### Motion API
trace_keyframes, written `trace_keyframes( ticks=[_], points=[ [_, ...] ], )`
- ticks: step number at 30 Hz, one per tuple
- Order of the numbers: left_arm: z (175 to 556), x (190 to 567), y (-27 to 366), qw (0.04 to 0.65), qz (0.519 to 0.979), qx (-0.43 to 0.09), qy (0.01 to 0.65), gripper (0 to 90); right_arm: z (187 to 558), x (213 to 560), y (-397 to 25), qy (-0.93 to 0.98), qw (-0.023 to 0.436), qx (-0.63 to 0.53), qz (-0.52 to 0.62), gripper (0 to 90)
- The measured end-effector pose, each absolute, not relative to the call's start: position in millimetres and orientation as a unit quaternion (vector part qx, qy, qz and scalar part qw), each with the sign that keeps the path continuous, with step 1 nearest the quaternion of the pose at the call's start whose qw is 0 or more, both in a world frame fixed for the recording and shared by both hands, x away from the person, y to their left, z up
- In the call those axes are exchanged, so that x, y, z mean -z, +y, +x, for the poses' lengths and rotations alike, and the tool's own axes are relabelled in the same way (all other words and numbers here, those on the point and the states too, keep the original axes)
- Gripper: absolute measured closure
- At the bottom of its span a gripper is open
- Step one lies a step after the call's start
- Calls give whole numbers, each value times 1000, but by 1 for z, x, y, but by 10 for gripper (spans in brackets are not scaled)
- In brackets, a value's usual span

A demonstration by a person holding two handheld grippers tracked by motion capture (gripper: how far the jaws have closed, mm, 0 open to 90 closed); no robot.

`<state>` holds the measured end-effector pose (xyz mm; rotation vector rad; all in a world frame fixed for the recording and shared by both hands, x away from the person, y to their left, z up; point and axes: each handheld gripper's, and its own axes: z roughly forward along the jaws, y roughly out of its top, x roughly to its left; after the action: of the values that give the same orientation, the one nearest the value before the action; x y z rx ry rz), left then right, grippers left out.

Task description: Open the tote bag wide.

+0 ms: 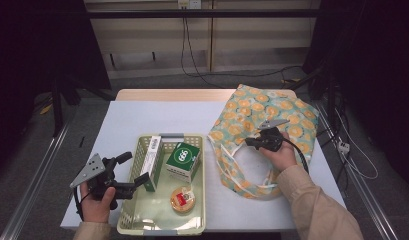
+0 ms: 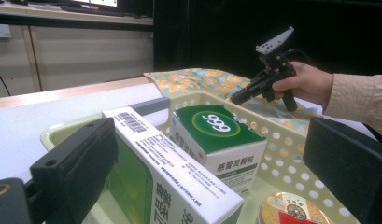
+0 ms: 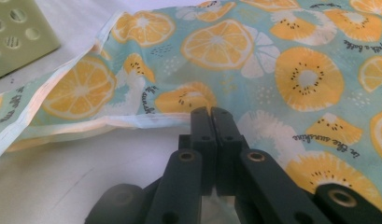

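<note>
A pale green perforated plastic basket (image 1: 125,216) is seen at the near edge of the white table (image 1: 132,116), and everything else is placed from it. At its near left rim the left gripper (image 1: 133,168) is held with its jaws spread wide; the lower jaw reaches over the rim to the long white-and-green carton (image 1: 152,155), and in the left gripper view that carton (image 2: 172,172) is seen between the two padded black jaws, with a gap on the right side. Nothing is gripped.

Inside the basket, a round, flat container with a red and gold label (image 1: 182,199) lies toward the near end, on the smooth glossy floor. Beyond it a squat green cardboard box marked 999 (image 1: 182,160) is set beside the long carton, which stands on edge along the left wall.

To the right of the basket, a soft cloth tote printed with orange slices (image 1: 264,110) lies flat, its pale-edged opening turned toward the basket. The right gripper (image 1: 249,142) is held at that opening; in the right gripper view its jaws are pressed together at the hem (image 3: 146,121), but whether cloth is pinched cannot be told.

Bare table is left beyond the basket up to the far wooden edge.
</note>
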<state>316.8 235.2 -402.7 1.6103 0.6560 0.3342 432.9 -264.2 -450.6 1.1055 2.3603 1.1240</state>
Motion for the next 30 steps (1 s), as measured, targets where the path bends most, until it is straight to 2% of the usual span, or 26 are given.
trace_keyframes(
  ticks=[2,5,9,15,20,25,29,30],
  points=[
    [317,402,235,633,703,-147,287,30,432,450,-262,820,153,-393,388,810],
    [316,402,235,633,704,-147,286,30,428,447,-257,822,162,-390,381,565],
    [317,403,234,633,705,-146,285,30,413,432,-252,823,167,-397,371,467],
    [316,402,233,631,707,-146,283,30,379,412,-245,828,137,-423,342,463],
    [316,403,233,631,707,-147,284,30,347,416,-235,838,95,-433,317,465],
    [316,402,233,630,708,-148,283,30,329,422,-226,846,75,-433,302,487],
    [316,403,231,630,709,-145,282,30,322,426,-220,856,68,-420,295,596],
    [316,403,231,630,709,-144,282,30,321,428,-220,858,69,-414,296,664]
  ],
)
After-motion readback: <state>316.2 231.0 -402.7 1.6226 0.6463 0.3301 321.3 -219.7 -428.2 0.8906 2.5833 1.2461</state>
